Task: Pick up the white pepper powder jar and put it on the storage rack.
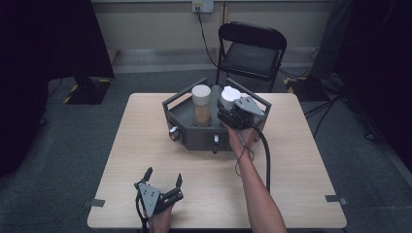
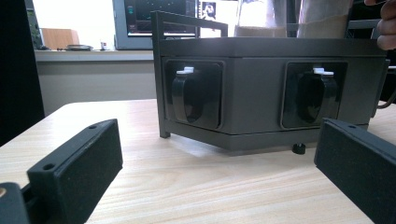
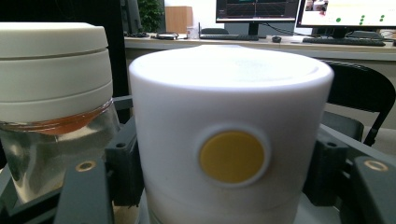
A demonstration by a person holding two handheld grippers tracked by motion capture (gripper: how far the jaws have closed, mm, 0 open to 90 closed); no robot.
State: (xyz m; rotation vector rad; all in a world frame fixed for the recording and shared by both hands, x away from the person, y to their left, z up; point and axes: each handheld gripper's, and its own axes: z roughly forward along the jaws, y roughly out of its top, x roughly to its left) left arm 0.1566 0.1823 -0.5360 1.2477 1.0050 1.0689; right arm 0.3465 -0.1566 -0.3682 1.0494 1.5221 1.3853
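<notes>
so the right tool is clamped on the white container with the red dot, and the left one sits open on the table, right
Not quite: the dot is yellow, not red, as the right gripper view shows. The rest holds: the right tool is clamped on the white container, and the left tool sits open on the table.

In the high view the right gripper covers the lower body of the white-lidded jar; its contents cannot be told. In the right gripper view the picture's bottom edge cuts off that jar. The left gripper view crops both containers at the top.
</notes>
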